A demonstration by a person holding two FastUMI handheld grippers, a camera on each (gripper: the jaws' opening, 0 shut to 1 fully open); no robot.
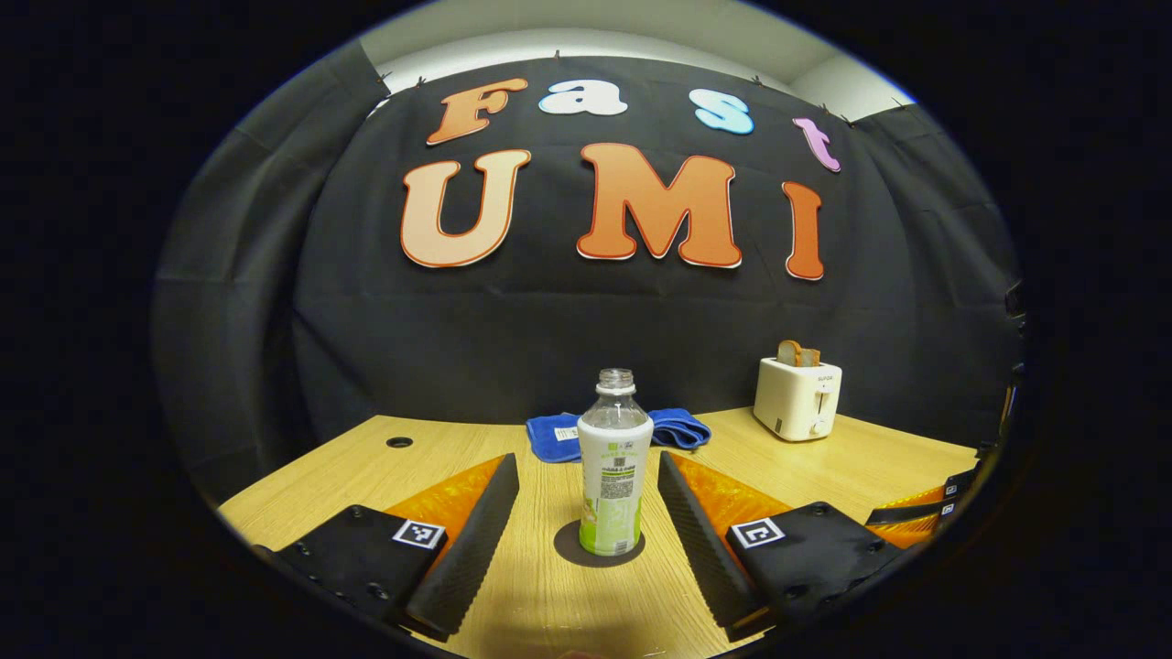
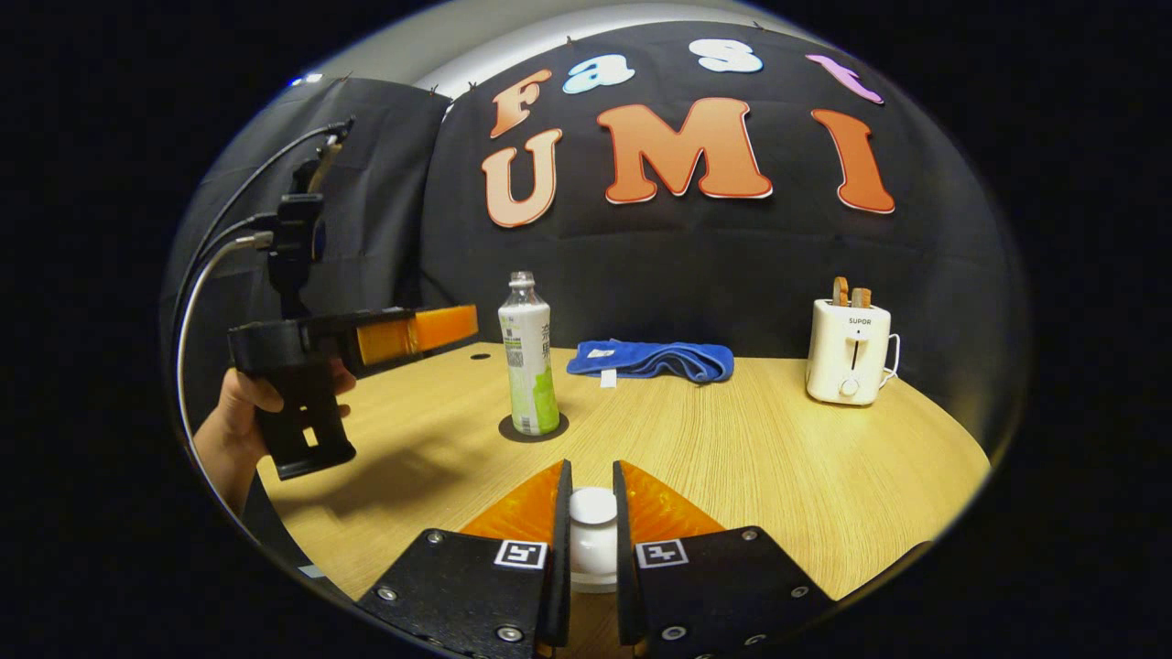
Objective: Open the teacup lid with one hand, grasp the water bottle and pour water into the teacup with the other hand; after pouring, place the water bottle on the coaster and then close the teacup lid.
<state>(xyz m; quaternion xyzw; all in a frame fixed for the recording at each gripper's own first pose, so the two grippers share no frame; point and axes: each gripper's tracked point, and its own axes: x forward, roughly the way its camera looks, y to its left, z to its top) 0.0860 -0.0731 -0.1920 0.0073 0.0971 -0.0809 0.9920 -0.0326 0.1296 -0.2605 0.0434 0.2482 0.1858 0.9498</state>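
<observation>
Left gripper view puts us right in front of the water bottle point(image 1: 614, 467), standing upright and uncapped on the dark round coaster point(image 1: 568, 547) in the middle of the wooden table point(image 1: 870, 458). The left gripper point(image 1: 586, 499) has its fingers spread wide, one on each side of the bottle and clear of it, nothing held between them. Behind the bottle lies a folded blue cloth point(image 1: 682, 426), and off to the right stands a cream toaster point(image 1: 797, 398) with bread poking out of the top. Over in the right gripper view, the right gripper point(image 2: 591, 513) has its fingers drawn close together on the white knob of the teacup lid point(image 2: 592, 531), one finger pressed against each side of it; the cup beneath is hidden by the fingers, so how the lid sits on it cannot be told. Farther off in this view the bottle point(image 2: 528, 361) stands on its coaster point(image 2: 513, 430), with the left gripper point(image 2: 439, 329) hovering just to its left, held in a person's hand point(image 2: 240, 403), cables trailing up from the back. The blue cloth point(image 2: 655, 359) and the toaster point(image 2: 847, 352) line the far side of the table point(image 2: 778, 458).
</observation>
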